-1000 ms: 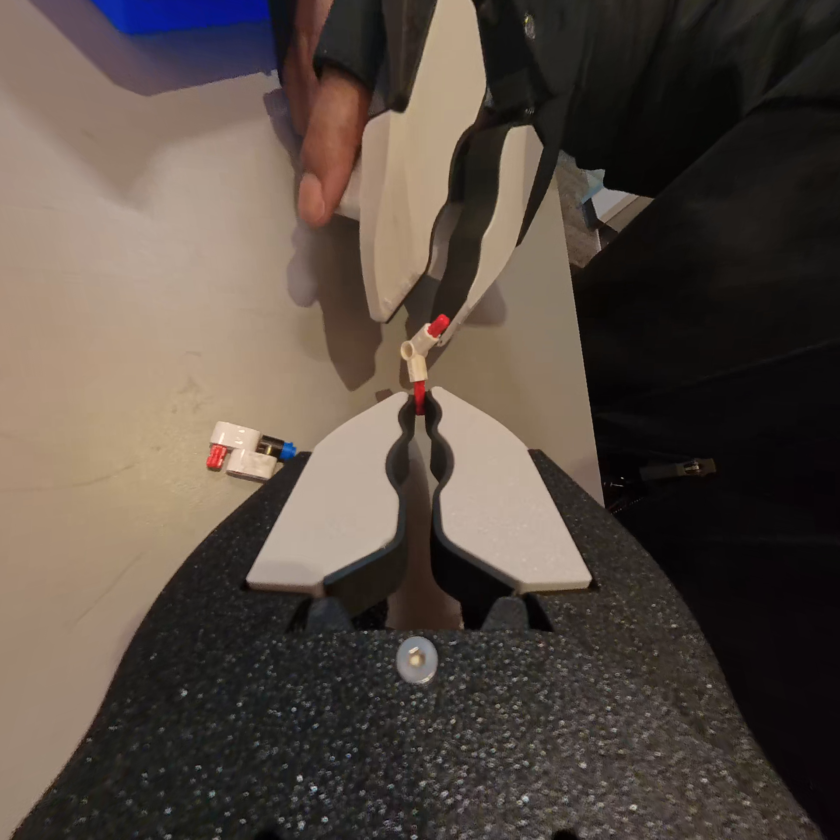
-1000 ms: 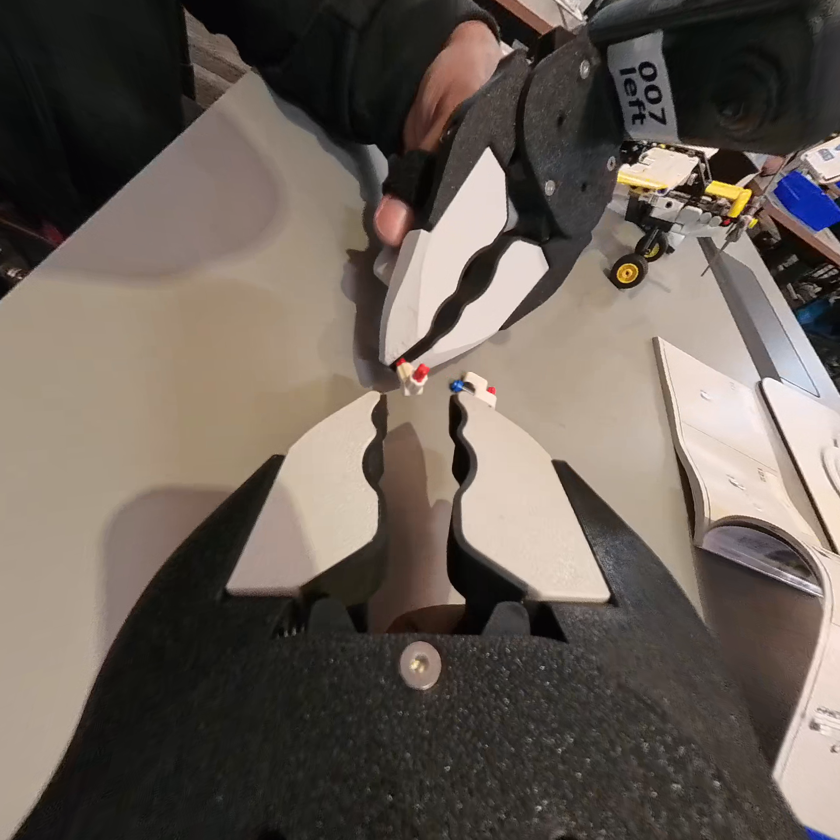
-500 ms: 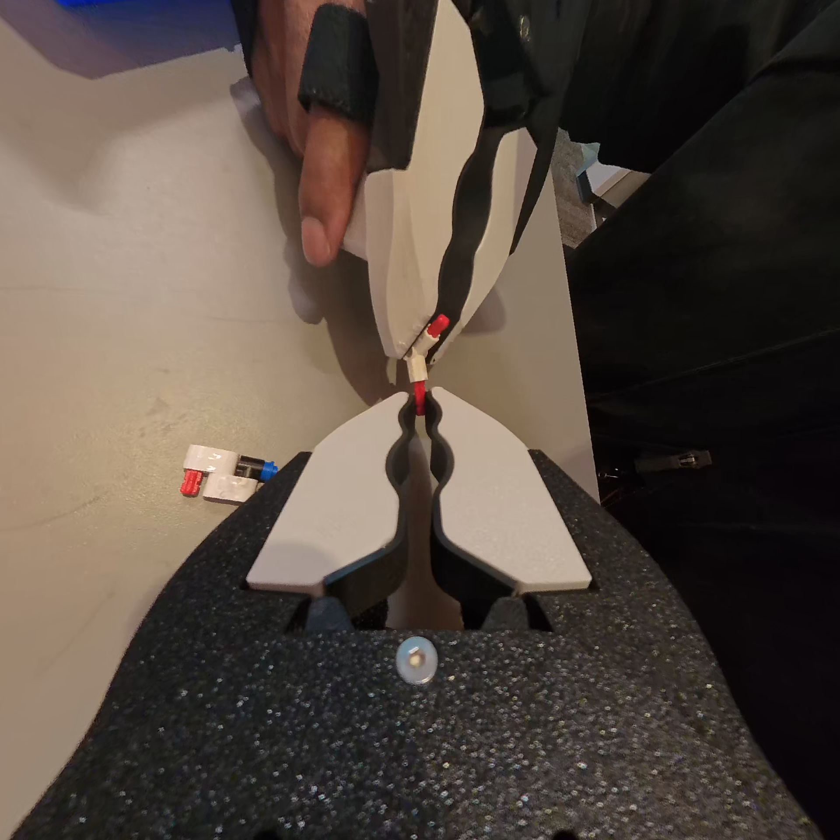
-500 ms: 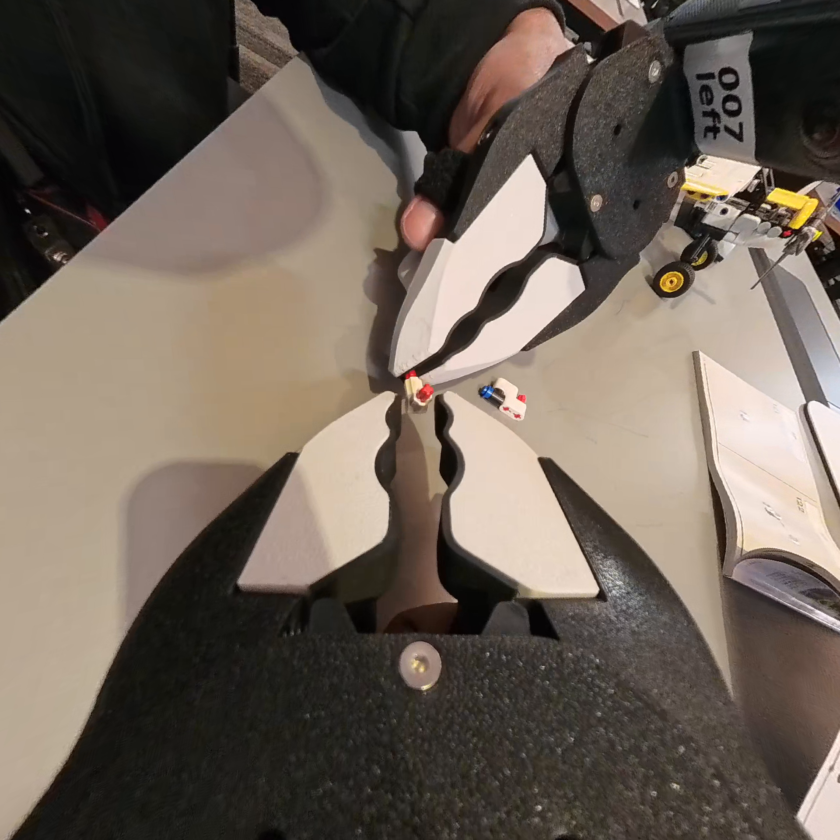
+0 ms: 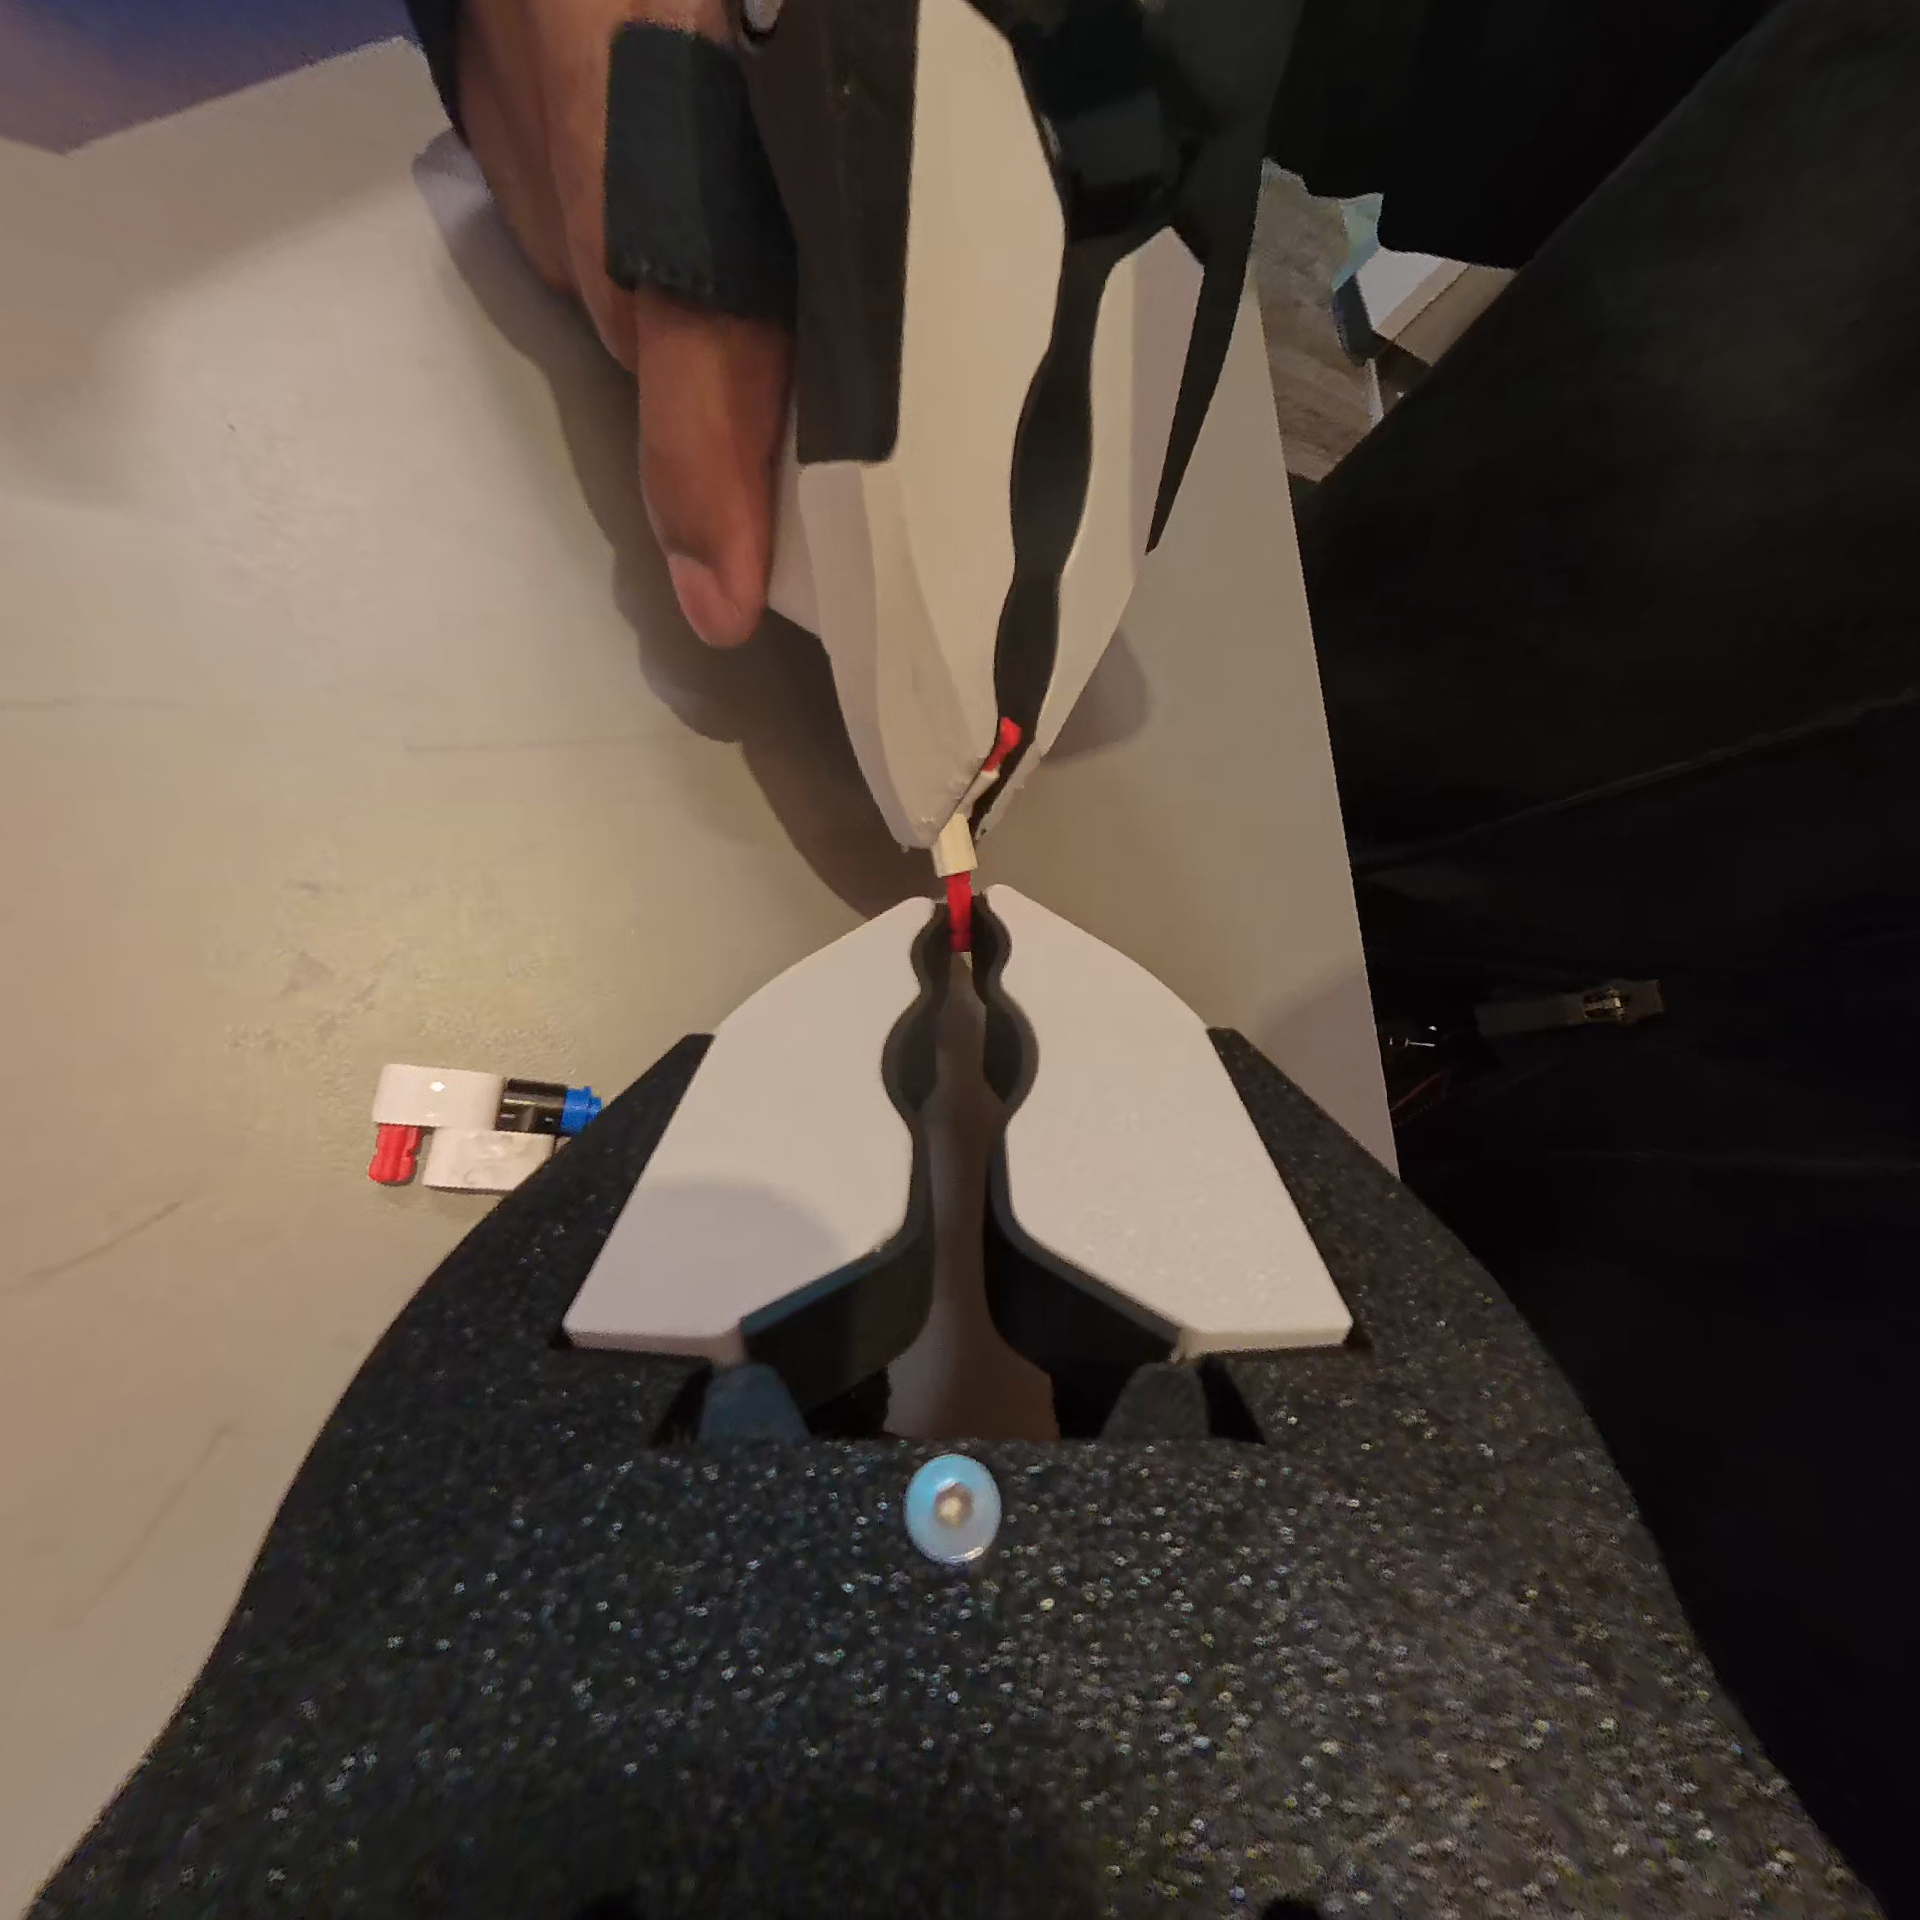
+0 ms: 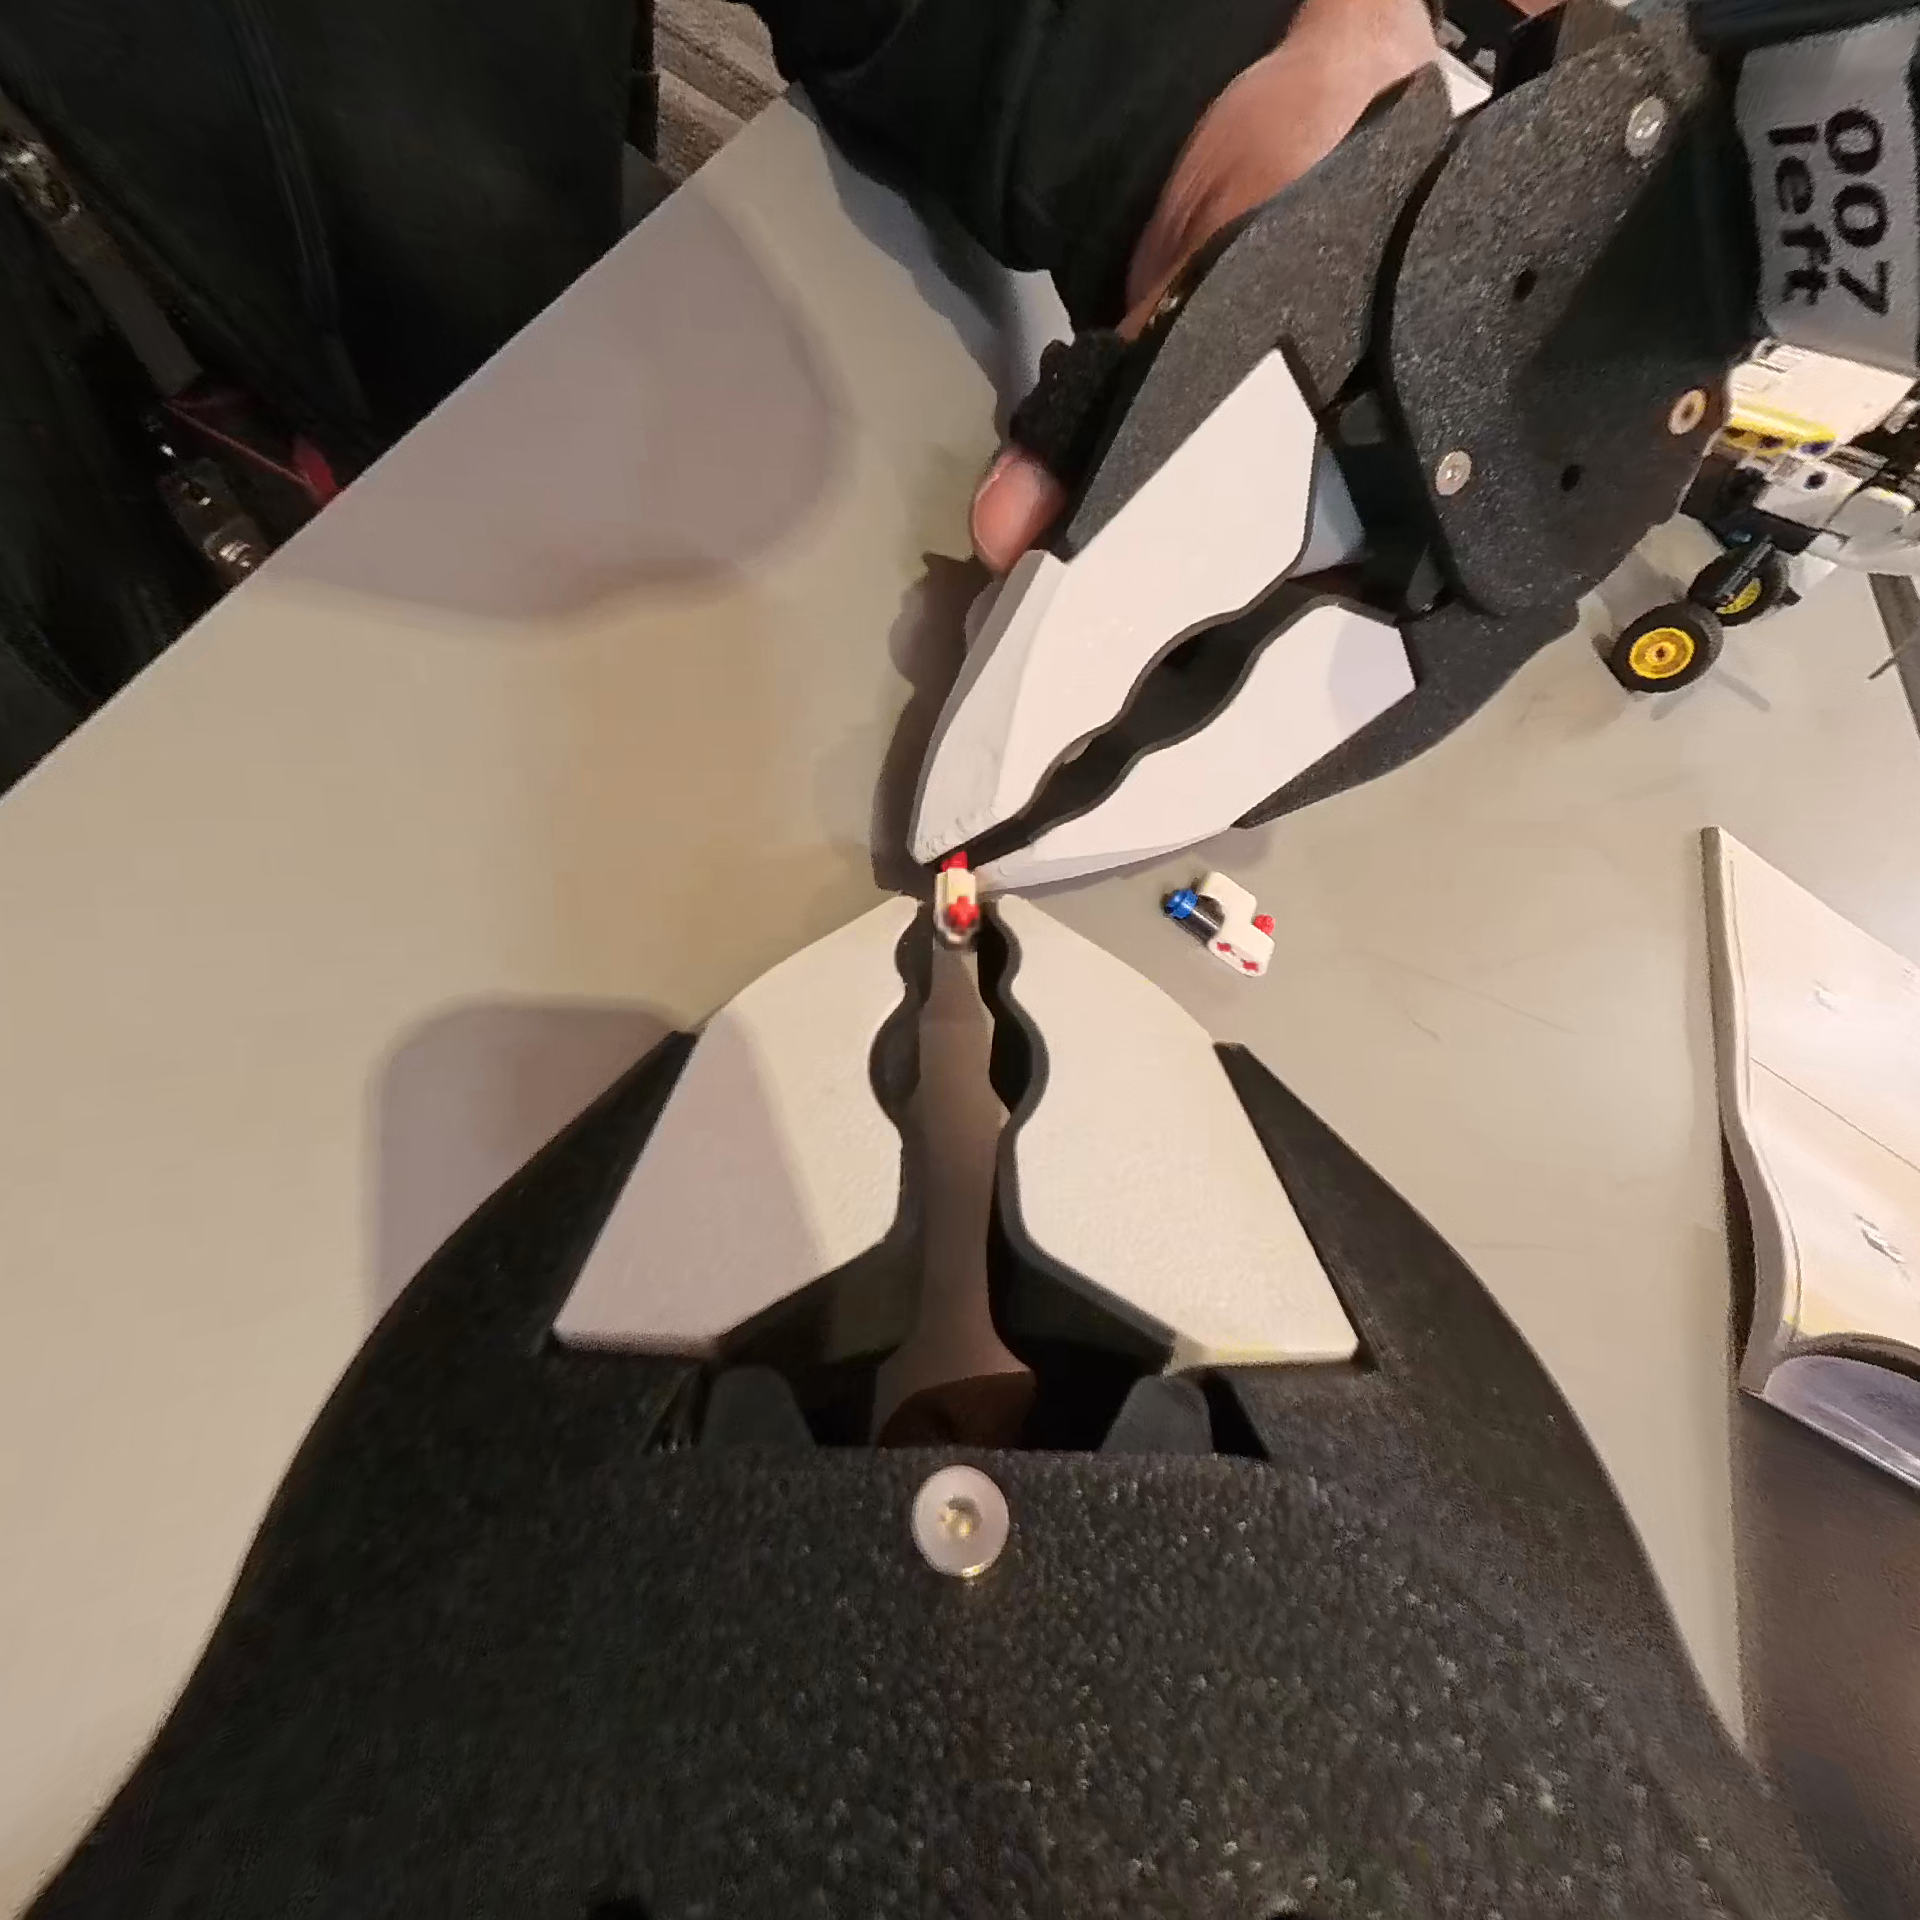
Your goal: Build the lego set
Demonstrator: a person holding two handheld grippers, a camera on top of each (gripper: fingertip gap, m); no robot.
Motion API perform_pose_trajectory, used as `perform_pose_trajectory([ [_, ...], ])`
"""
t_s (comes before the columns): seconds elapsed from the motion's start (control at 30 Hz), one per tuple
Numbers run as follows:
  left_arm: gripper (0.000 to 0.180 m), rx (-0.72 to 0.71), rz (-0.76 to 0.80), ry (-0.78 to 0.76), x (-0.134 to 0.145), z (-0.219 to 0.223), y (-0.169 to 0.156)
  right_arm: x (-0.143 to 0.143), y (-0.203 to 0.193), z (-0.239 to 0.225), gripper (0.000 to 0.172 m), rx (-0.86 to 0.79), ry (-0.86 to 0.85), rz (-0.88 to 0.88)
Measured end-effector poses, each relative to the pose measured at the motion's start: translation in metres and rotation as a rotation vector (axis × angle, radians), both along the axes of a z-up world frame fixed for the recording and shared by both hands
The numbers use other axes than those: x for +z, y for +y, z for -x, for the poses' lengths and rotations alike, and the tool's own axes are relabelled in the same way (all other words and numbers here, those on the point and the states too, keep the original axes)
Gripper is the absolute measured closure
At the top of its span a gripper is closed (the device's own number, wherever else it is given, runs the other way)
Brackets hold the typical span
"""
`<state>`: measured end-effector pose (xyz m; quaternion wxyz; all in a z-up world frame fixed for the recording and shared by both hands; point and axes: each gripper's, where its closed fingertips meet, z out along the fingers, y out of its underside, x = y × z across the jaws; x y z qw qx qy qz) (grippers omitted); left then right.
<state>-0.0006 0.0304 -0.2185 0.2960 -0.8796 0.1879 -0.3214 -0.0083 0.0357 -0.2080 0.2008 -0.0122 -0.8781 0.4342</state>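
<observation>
A small, stiff, light connector (image 5: 954, 854) is pinched by both hand-held grippers (image 5: 964, 916) (image 6: 951, 920): left on its red pin, right on its white body.

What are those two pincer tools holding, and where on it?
One small bent white connector with red pins: left gripper pinches its lower red pin, right gripper clamps the white upper end.

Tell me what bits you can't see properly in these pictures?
- Toy vehicle, right wrist view: mostly hidden behind the left hand-held gripper.
- Booklet, right wrist view: cut off by the right edge.
- White connector, left wrist view: far end buried between the right hand-held gripper fingers.
</observation>
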Motion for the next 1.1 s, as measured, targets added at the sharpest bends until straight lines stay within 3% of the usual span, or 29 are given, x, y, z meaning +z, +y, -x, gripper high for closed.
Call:
perform_pose_trajectory([
  [0.73,0.178,0.003,0.073,0.105,-0.012,-0.004,0.004,-0.012,-0.002,-0.003,0.165,0.012,-0.006,-0.103],
  [0.97,0.175,0.032,-0.023,0.132,-0.003,0.003,0.004,-0.006,0.001,0.003,0.164,-0.044,0.005,-0.049],
  [1.1,0.163,0.115,-0.087,0.144,0.0,0.023,0.001,0.003,0.007,0.013,0.164,-0.114,-0.029,0.029],
])
